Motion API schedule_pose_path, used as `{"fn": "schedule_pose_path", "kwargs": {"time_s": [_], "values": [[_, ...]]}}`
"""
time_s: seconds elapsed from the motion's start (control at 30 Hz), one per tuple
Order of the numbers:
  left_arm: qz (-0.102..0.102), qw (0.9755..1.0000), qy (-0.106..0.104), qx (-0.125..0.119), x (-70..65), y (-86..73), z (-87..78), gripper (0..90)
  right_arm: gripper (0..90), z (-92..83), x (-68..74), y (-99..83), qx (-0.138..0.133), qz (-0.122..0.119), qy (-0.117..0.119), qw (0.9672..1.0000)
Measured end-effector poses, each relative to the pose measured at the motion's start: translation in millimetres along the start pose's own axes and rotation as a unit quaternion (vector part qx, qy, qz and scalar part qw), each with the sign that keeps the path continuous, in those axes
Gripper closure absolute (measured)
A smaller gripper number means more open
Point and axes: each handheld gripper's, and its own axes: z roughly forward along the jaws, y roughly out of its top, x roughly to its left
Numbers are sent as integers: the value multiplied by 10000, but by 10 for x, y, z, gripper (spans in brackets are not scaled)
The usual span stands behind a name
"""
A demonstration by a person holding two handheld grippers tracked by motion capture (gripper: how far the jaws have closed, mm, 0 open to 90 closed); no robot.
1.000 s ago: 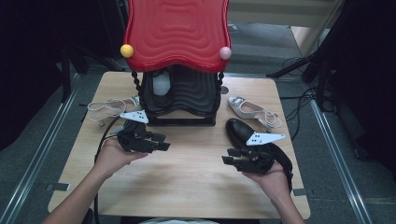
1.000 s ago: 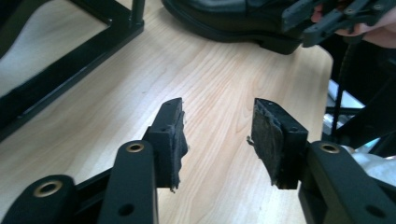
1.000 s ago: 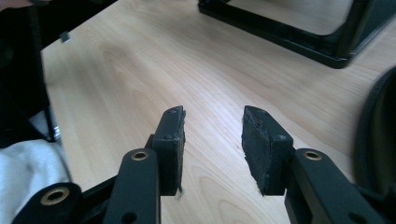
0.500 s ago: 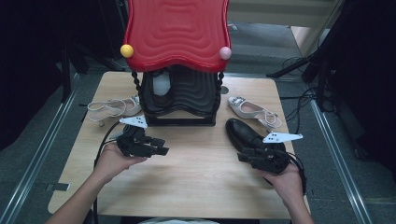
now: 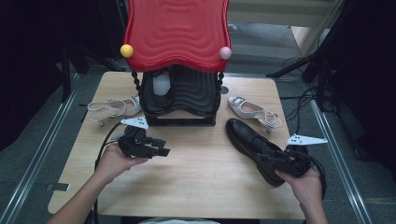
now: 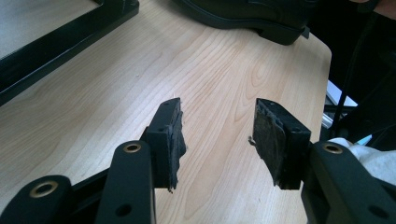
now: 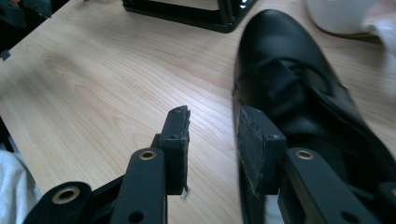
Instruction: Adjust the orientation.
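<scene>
Right gripper (image 5: 270, 157) first: we've got its jaws parted, nothing pinched, straddling the near side edge of the black shoe (image 5: 252, 142). Its heel sits under us, long axis running away, toe aimed toward the shoe rack (image 5: 180, 95). No readable writing.

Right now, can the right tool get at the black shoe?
Probably yes: the right tool is open beside the black shoe, one pad by its side edge, with only bare table around it.
</scene>
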Motion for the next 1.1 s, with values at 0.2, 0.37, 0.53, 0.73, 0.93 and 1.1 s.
{"fn": "schedule_pose_path", "kwargs": {"time_s": [0.2, 0.37, 0.53, 0.73, 0.93, 1.1], "values": [[-28, 10000, 9, 0, 6, 0, 6, 524, 645, -90, -74, -111, 99, 88, -219, 9997], [-44, 10000, 16, 4, 11, 1, 12, 520, 637, 7, -85, -87, 279, 187, -474, 9983], [-52, 10000, 6, 11, 20, 3, 17, 518, 625, 28, -93, -48, 186, 301, -560, 9978], [-32, 10000, 8, 24, 13, 2, 29, 517, 614, 208, -107, 4, 356, 436, -593, 9967], [-64, 10000, 22, -4, 25, 2, 38, 518, 710, 437, -87, 105, 801, 540, -776, 9923], [-56, 10000, 53, 11, 27, 0, 44, 515, 816, 457, -73, 121, 786, 917, -546, 9912]]}}
